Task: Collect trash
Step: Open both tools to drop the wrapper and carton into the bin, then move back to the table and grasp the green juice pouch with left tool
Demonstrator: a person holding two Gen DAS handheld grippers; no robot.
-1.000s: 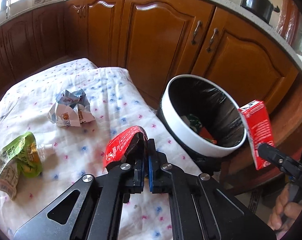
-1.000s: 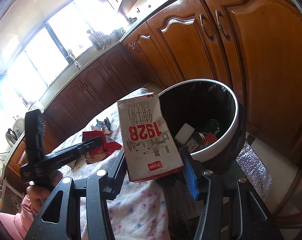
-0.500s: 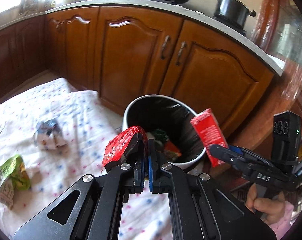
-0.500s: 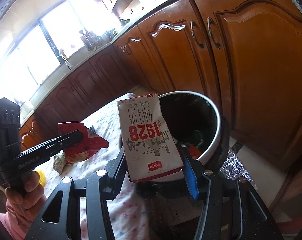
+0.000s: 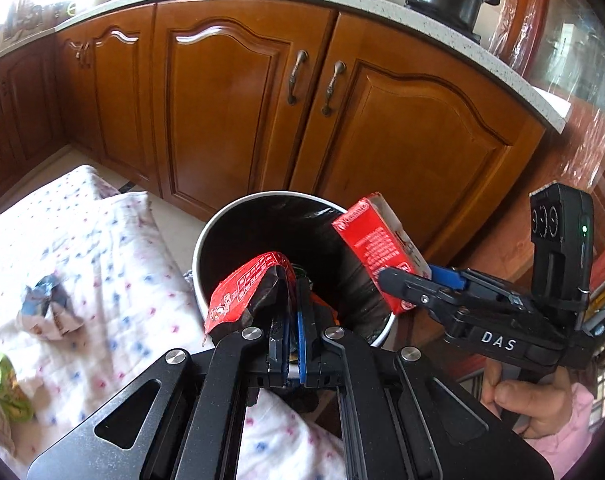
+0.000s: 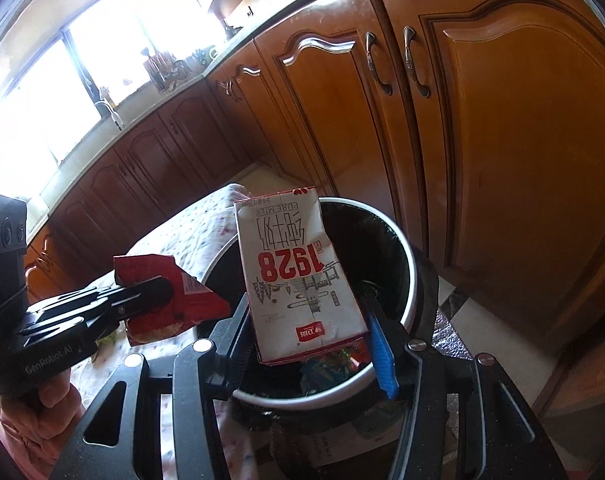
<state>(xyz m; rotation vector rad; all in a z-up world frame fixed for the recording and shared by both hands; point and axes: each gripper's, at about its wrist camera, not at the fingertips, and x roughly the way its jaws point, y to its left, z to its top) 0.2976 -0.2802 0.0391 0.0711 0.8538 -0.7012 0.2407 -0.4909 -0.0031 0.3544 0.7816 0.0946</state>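
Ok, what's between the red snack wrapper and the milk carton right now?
In the left wrist view, only the open mouth of the trash bin lies between the red snack wrapper and the milk carton.

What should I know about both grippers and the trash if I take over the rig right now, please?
Left gripper: shut on the red wrapper, over the bin's near rim.
Right gripper: shut on the milk carton, above the bin.
Done: some trash already lies in the bin.
Left: release both pieces into it, then fetch the blue-white wrapper and green pouch from the cloth.
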